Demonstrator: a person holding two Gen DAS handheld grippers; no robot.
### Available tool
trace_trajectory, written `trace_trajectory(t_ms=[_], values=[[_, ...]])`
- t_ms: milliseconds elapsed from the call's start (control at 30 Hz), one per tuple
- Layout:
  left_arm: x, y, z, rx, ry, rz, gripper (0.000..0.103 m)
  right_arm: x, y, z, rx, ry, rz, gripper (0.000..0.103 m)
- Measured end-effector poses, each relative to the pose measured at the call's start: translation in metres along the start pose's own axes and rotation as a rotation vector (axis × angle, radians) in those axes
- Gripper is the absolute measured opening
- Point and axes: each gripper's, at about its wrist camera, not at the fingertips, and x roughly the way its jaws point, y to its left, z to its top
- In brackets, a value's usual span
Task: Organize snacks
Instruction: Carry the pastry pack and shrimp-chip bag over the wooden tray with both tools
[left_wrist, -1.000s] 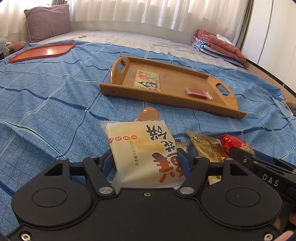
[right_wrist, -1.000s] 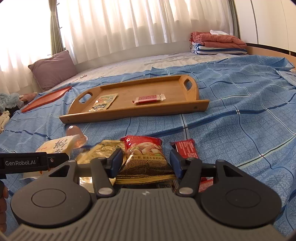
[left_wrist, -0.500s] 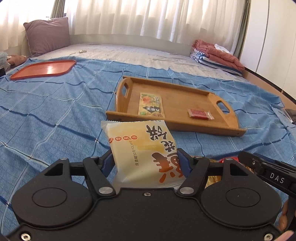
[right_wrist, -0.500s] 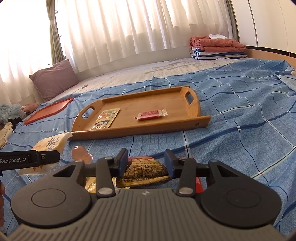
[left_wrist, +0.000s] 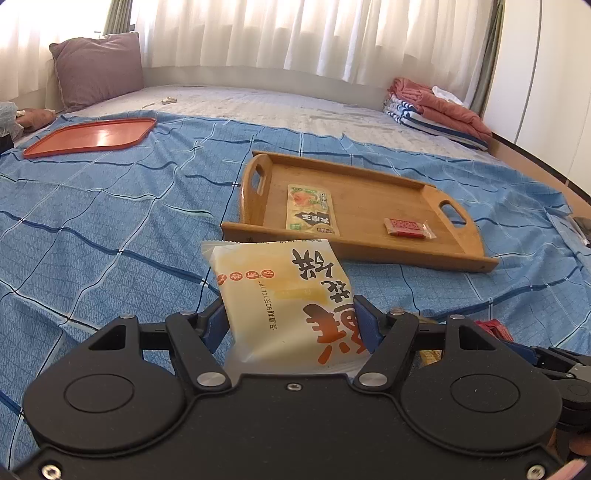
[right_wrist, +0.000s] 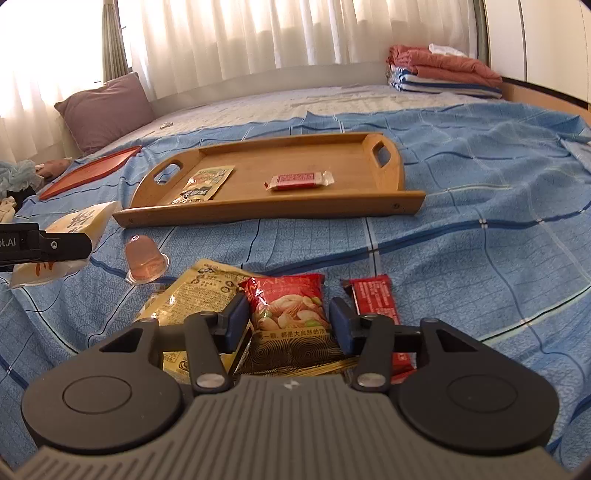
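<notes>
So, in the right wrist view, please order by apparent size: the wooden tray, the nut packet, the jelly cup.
1. wooden tray
2. nut packet, though it is enlarged by nearness to the camera
3. jelly cup

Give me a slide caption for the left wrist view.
Left gripper holds a pale yellow snack pack before a wooden tray on the bed.
</notes>
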Motion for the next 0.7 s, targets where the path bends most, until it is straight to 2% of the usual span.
trace_trajectory(t_ms=[33,67,300,533,700], values=[[0.001,0.001,0.001,-0.004,0.004,-0.003,0.067,0.003,-0.001,0.000,0.011,0.013,0.006,0.051],[0.003,0.001,0.002,-0.007,0.009,-0.007,0.067,0.005,-0.003,0.001,0.025,0.028,0.016,0.050],[0.011,0.002,0.027,-0.002,0.000,-0.021,0.067,-0.005,-0.002,0.019,0.053,-0.025,0.045,0.049],[0.023,-0.002,0.076,0.020,-0.034,-0.066,0.067,0.000,-0.007,0.068,0.034,-0.089,0.016,0.049],[0.057,-0.004,0.114,0.011,-0.012,-0.107,0.067,0.020,-0.016,0.106,0.042,-0.103,-0.019,0.049]])
